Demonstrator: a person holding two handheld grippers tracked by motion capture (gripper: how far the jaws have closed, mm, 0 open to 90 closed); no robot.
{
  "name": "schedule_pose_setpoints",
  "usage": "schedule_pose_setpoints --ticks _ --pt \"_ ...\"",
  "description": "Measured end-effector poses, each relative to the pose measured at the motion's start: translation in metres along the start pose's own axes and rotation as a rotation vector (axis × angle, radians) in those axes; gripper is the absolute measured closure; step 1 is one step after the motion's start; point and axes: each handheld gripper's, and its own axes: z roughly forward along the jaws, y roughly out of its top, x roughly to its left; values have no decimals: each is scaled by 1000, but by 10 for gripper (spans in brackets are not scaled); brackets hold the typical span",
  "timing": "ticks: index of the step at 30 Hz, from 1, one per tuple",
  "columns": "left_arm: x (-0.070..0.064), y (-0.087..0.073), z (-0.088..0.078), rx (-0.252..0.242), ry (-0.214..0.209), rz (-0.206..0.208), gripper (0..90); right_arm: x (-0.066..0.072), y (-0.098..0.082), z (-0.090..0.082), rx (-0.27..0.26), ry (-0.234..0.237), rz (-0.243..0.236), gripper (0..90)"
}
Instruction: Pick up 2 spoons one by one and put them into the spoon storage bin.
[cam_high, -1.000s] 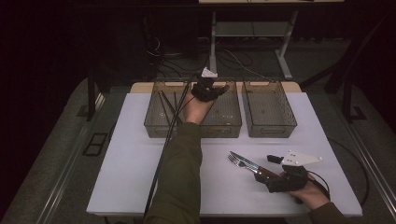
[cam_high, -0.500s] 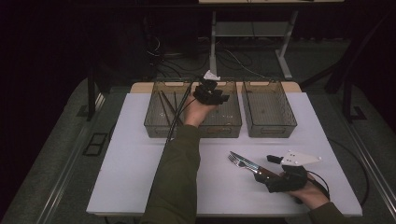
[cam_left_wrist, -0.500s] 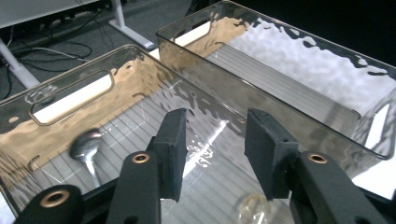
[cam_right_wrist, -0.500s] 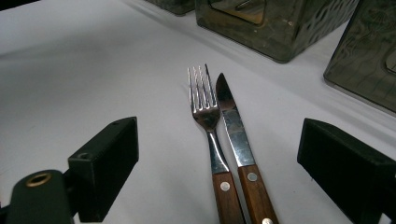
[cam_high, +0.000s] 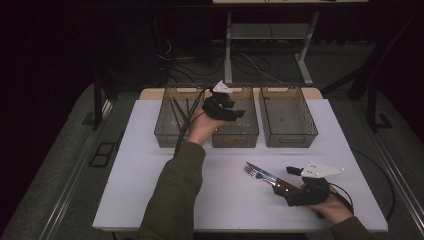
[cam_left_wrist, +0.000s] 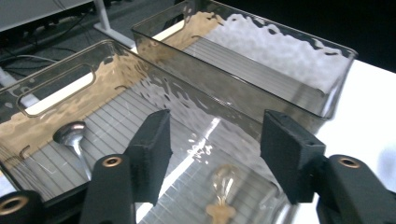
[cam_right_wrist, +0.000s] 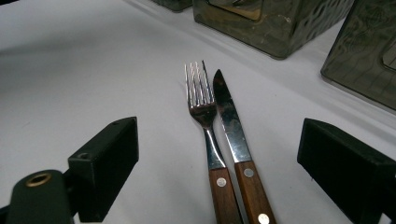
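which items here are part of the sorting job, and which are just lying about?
In the job:
- fork and knife, between the open right gripper fingers
- spoon in the middle bin, under the open, empty left gripper
- left bin, right bin

Lying about:
- floor cables
- desk frame

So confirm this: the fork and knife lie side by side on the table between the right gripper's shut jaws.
Not shut: the right gripper has open jaws, wide apart, in the right gripper view. The fork and knife do lie side by side on the table between them.
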Motion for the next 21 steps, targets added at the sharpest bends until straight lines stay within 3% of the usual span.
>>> schedule_pose_setpoints --ticks 6,14,21 --pt "-10 -4 -18 -11 -38 15 353 -1 0 0 0 -10 3 122" --pt "-23 -14 -41 -28 -52 40 270 -3 -1 0 4 -19 12 122" --pt "-31 -32 -60 -36 -74 51 213 -4 -1 2 6 -24 16 122"
